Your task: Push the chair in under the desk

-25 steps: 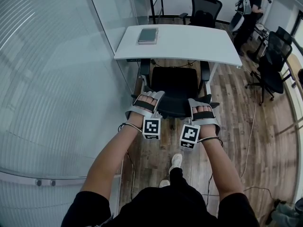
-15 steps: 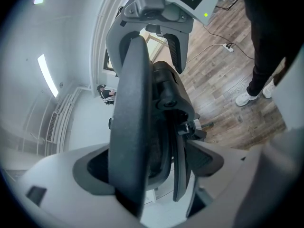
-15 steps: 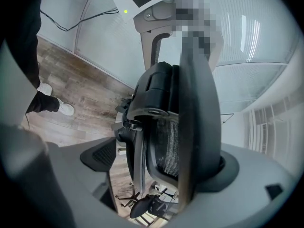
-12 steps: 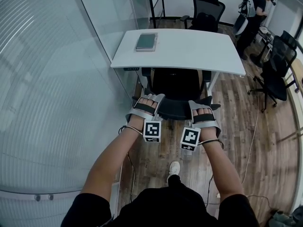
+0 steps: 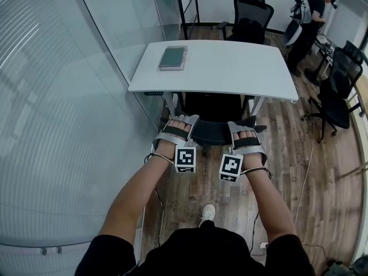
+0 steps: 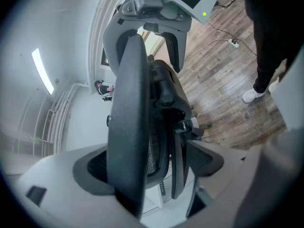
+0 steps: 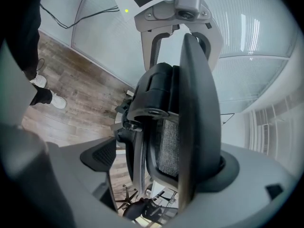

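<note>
The chair (image 5: 215, 132) was a black office chair with a woven mesh back inside a smooth, curved plastic rim, and padded armrests. Its seat sat mostly under the desk (image 5: 230, 62), a flat white rectangular top with rounded corners. Only the backrest and the rear of the seat stuck out on the near side. A dark, flat, rectangular book (image 5: 173, 57) lay on the desk near its far left corner, and nothing else was on the top.

The left gripper (image 5: 183, 121) and the right gripper (image 5: 240, 126) were grey moulded shells, each with a black-and-white marker cube at the wrist end. They sat side by side on the top edge of the backrest, the left one toward its left end and the right one toward its right end. In each gripper view the rim ran up between the two jaws. It pressed against the jaw on the desk side, while the other jaw lay close on the frame behind the mesh, so both grippers were clenched on the backrest.

The floor (image 5: 287, 148) was brown wood planking with a thin cable (image 5: 305, 171) trailing across it. A ribbed glass wall (image 5: 69, 96) curved along the left. Two other black chairs (image 5: 251, 13) (image 5: 339, 85) stood beyond and to the right of the desk.
</note>
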Demonstrator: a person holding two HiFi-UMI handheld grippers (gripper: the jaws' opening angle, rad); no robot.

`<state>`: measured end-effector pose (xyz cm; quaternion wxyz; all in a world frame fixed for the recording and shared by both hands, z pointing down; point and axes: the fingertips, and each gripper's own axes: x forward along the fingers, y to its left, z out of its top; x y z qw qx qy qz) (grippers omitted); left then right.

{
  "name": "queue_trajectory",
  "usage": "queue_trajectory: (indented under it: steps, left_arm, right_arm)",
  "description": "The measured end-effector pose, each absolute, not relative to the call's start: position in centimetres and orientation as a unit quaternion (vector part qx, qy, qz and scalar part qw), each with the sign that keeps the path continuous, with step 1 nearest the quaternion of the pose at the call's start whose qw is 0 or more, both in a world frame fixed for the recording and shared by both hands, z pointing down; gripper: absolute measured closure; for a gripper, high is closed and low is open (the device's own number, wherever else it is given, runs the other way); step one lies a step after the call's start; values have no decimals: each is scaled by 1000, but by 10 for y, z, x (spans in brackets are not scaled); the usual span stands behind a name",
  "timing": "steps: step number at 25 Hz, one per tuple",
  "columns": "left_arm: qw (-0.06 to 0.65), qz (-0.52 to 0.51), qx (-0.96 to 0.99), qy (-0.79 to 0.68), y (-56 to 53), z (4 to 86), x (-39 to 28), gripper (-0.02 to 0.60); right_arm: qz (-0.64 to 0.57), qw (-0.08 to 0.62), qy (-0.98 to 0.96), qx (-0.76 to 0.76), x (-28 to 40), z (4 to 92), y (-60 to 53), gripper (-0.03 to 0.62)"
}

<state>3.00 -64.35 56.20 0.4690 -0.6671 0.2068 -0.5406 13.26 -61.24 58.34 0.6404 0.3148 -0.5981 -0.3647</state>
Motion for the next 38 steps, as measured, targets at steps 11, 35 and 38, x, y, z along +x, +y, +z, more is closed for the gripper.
queue_trajectory:
  steps: [11,35,38]
  left_arm:
    - [463,-541,-668,217,-697,552,53,127]
    - [461,-532,-672,228,-805,544,97,127]
    - [460,-525,-678,233,-819,545,100,127]
  right_arm:
    - [-376,627,-606,315,153,572,-668,75]
    - [-379,622,-612,308,195,568,-777,75]
    - [-377,619,-615,309,197,569,-791,75]
